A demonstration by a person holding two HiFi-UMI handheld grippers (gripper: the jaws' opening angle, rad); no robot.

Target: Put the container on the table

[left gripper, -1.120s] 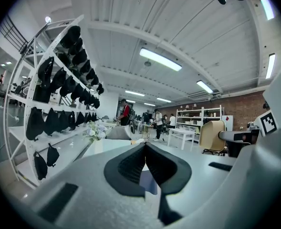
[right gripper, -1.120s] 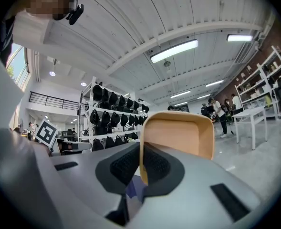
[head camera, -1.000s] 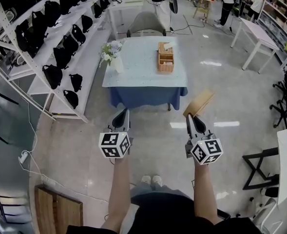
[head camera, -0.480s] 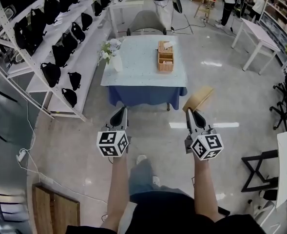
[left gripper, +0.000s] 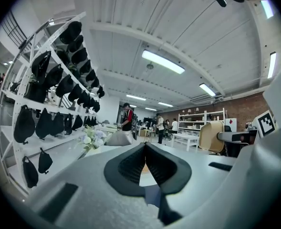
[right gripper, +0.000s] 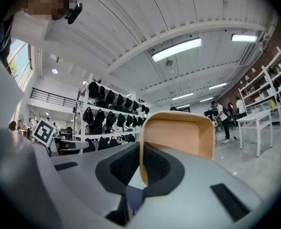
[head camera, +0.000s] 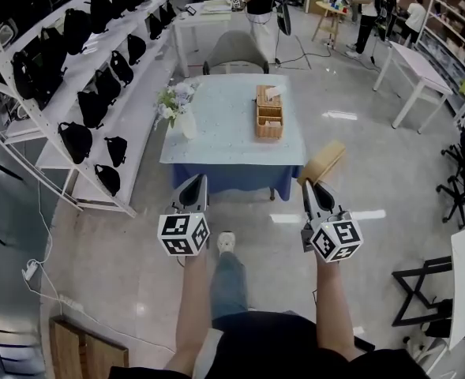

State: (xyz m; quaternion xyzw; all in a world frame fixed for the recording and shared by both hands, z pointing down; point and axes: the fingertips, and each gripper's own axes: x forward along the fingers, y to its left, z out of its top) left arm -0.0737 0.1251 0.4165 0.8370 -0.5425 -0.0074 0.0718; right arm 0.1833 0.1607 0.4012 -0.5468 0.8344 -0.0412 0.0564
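Note:
My right gripper (head camera: 309,186) is shut on the rim of a shallow tan wooden container (head camera: 321,163), carried on edge above the floor. In the right gripper view the container (right gripper: 178,138) fills the middle, its near wall pinched between the black pads (right gripper: 126,165). My left gripper (head camera: 193,189) is shut and holds nothing; its pads (left gripper: 133,165) meet in the left gripper view. The table (head camera: 216,136) with its pale cloth and blue skirt lies just ahead of both grippers, its near edge close to the fingertips.
On the table stand a flower vase (head camera: 185,122) at the left and a wicker caddy (head camera: 268,112) at the right. A grey chair (head camera: 235,51) is behind it. White shelves with black bags (head camera: 90,77) run along the left. People stand at the far tables (head camera: 368,6).
Both grippers and the container have moved forward toward the table, which now sits closer to the fingertips. The person's foot has stepped forward between the arms. Both grips are unchanged.

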